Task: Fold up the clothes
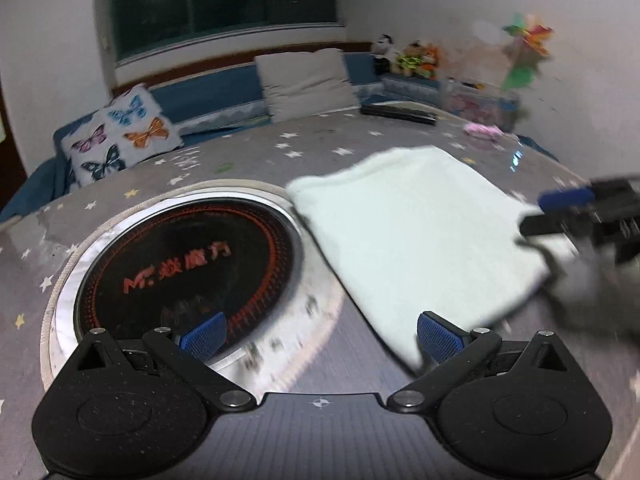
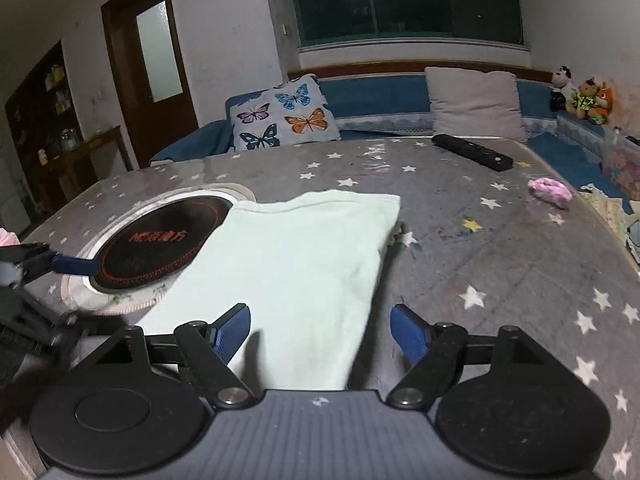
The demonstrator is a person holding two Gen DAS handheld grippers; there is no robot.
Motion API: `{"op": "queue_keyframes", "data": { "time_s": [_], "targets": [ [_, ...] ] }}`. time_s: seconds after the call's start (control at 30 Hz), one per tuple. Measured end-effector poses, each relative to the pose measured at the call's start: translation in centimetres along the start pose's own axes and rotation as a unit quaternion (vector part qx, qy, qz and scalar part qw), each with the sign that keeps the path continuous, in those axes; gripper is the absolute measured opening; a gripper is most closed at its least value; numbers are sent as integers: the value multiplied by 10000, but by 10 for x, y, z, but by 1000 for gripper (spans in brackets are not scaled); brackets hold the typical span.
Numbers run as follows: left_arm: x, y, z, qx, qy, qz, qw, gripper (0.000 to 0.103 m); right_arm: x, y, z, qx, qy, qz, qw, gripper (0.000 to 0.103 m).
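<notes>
Already the pale green garment (image 2: 296,264) is lying as a compact folded rectangle on the star-patterned table (image 2: 500,264), its left edge overlapping the round black cooktop (image 2: 160,240). Both the right gripper (image 2: 320,334) and the left gripper (image 1: 320,334) are hanging spread and empty just beside the cooktop, so probably only a last fold or tidying is remaining.

Each black plastic two-finger left gripper (image 1: 320,334) and right gripper (image 2: 320,334) looks alike — ribbed blue pads (image 2: 232,332), angular linkage arms with silver pivot screws, round disc housings, grey ribbed centre body bearing a small crosshair mark.
</notes>
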State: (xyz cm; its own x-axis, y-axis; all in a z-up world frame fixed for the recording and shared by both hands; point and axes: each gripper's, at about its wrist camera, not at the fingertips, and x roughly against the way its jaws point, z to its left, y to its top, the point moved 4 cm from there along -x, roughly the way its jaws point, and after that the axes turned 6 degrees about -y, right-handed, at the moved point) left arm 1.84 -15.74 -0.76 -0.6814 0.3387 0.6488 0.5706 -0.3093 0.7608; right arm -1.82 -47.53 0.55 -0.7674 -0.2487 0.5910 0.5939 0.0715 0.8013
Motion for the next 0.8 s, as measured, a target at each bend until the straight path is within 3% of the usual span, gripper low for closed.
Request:
{"op": "queue_keyframes", "data": {
  "time_s": [0.13,0.47,0.8],
  "targets": [
    [2,-14,-19,-323,39,18,9995,103,2,-8,-2,-117,-82,29,9999,79],
    [-5,-16,-13,-70,735,-128,9972,103,-1,-17,-2,-220,-184,15,9996,80],
    [0,-26,-6,47,1124,-49,9936,103,-6,-24,-2,-109,-336,56,9994,84]
  ]
}}
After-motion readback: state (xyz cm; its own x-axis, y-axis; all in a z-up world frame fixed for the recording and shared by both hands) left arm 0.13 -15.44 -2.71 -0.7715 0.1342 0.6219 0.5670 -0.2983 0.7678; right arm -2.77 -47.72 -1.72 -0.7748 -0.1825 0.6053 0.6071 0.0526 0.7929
